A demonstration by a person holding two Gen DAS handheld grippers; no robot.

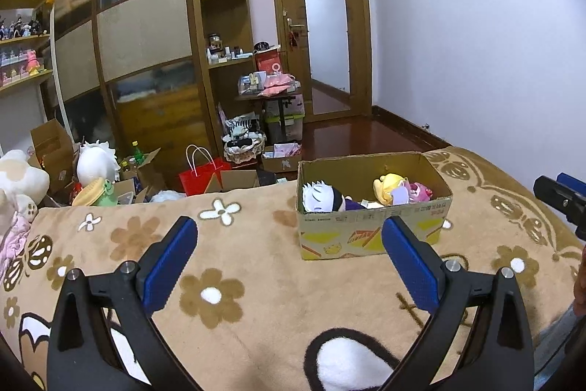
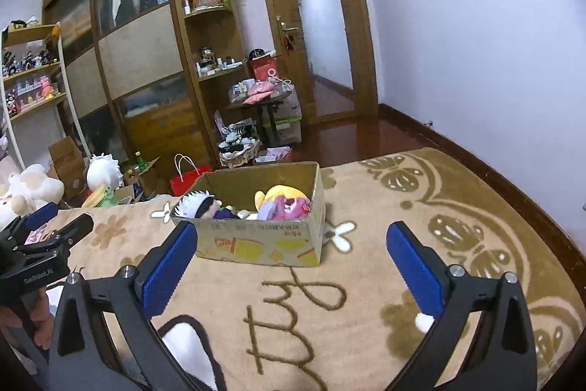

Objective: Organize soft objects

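- Plush toys – white-haired doll (image 1: 322,195), yellow one (image 1: 389,186), pink one (image 1: 421,192) – are sitting inside open brown cardboard box (image 1: 370,233) on tan flowered blanket (image 1: 256,244), frame centre.
- Left gripper (image 1: 289,257) & right gripper (image 2: 289,259) are hanging spread wide w/ nothing between blue pads.
- Bed is looking clear of loose toys; task prob. near done.

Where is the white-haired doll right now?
In both views the white-haired doll lies in the left end of the cardboard box on the blanket, left of the yellow plush.
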